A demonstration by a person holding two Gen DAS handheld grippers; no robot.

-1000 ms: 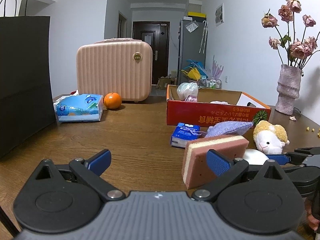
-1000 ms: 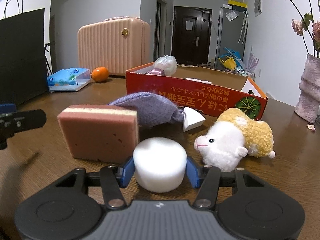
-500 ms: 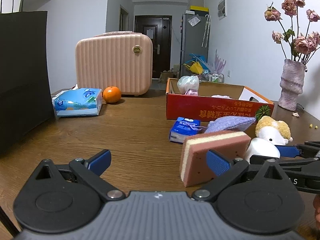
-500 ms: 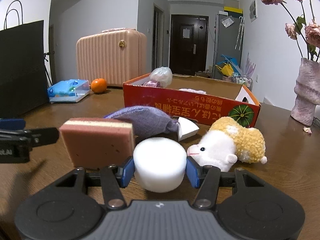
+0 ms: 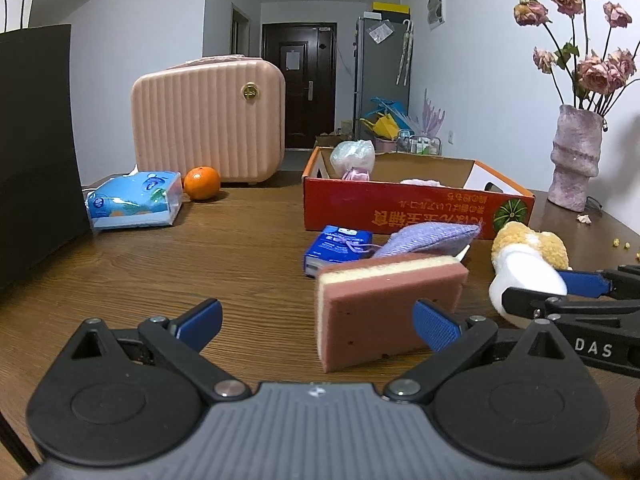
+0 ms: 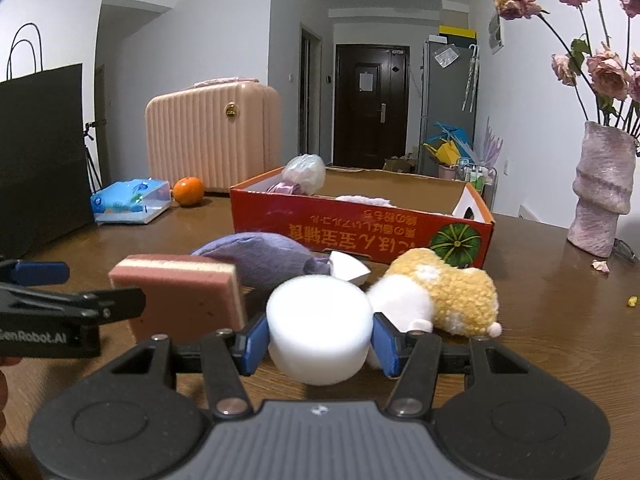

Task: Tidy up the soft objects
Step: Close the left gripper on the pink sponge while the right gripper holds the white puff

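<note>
My right gripper (image 6: pixel 320 342) is shut on a white foam cylinder (image 6: pixel 320 332), held just above the wooden table; from the left wrist view the cylinder (image 5: pixel 524 276) shows at the right. My left gripper (image 5: pixel 318 320) is open, low over the table, and the pink and cream sponge (image 5: pixel 384 304) stands on edge just ahead, nearer its right finger. Behind the sponge (image 6: pixel 180 296) lie a purple cloth pouch (image 6: pixel 260 258) and a yellow and white plush toy (image 6: pixel 452 292). A red cardboard box (image 6: pixel 360 228) with soft items inside stands beyond them.
A blue tissue packet (image 5: pixel 338 246) lies by the pouch. Farther left are a tissue pack (image 5: pixel 134 200), an orange (image 5: pixel 202 183), a pink suitcase (image 5: pixel 208 120) and a black paper bag (image 5: pixel 36 152). A vase of dried roses (image 5: pixel 576 164) stands at the right.
The right gripper has risen a little with the white cylinder in it. The left gripper has slid to the right, so the sponge now sits more between its fingers.
</note>
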